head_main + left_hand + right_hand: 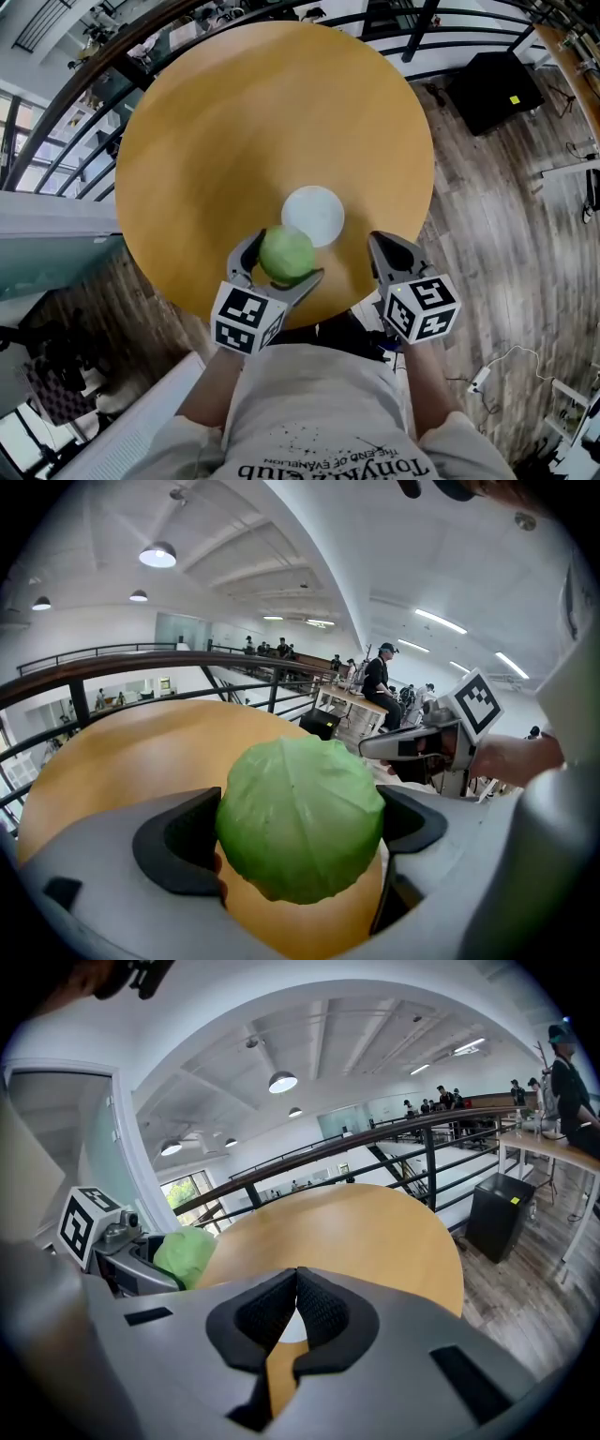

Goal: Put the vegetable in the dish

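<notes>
A green cabbage (286, 253) is clamped between the jaws of my left gripper (284, 259), held just above the near part of the round wooden table (234, 141). The white dish (313, 215) lies flat on the table, just beyond the cabbage and slightly right of it. In the left gripper view the cabbage (300, 817) fills the gap between the dark pads. My right gripper (386, 247) is to the right of the dish, shut with nothing in it; its pads meet in the right gripper view (296, 1283). That view also shows the cabbage (183, 1252) at the left.
The table stands beside a dark railing (394, 42) on a wooden floor (487, 234). A black box (497, 89) stands on the floor at the far right. Cables and a white plug (478, 380) lie on the floor at the near right. People stand far off (380, 682).
</notes>
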A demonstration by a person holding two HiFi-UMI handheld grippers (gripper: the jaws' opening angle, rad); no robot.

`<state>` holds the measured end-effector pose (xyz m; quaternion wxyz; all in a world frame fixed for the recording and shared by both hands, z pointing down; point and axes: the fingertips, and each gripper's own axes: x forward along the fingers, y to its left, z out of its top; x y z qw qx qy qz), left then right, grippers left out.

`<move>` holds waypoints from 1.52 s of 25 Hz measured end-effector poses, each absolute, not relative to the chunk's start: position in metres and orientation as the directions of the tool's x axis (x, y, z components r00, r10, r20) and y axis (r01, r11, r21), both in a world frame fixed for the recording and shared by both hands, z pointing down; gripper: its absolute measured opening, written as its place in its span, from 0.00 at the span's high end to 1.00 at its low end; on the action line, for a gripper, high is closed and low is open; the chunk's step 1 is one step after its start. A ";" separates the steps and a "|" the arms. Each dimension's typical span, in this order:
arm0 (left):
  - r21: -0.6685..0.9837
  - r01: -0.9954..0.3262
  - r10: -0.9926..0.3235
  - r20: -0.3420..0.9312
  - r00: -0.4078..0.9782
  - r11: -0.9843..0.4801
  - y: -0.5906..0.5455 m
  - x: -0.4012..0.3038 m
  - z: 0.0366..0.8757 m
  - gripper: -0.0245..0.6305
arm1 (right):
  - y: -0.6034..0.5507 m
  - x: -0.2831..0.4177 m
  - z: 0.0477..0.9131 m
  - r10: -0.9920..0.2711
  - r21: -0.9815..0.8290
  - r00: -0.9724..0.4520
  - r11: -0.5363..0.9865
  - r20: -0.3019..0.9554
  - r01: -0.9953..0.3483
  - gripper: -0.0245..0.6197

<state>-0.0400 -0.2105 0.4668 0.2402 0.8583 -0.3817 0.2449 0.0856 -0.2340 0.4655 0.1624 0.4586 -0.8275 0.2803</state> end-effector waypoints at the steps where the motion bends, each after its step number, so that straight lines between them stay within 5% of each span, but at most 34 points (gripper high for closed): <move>1: 0.226 -0.774 -0.535 0.608 0.586 -0.592 -0.213 -0.039 0.470 0.20 | -0.237 0.085 0.469 -0.664 -0.317 -0.527 0.421 0.530 -0.850 0.92; 38: 0.195 -0.761 -0.395 0.760 0.517 -0.619 -0.283 -0.024 0.580 0.20 | -0.307 0.096 0.549 -0.602 -0.402 -0.537 0.357 0.591 -0.843 0.93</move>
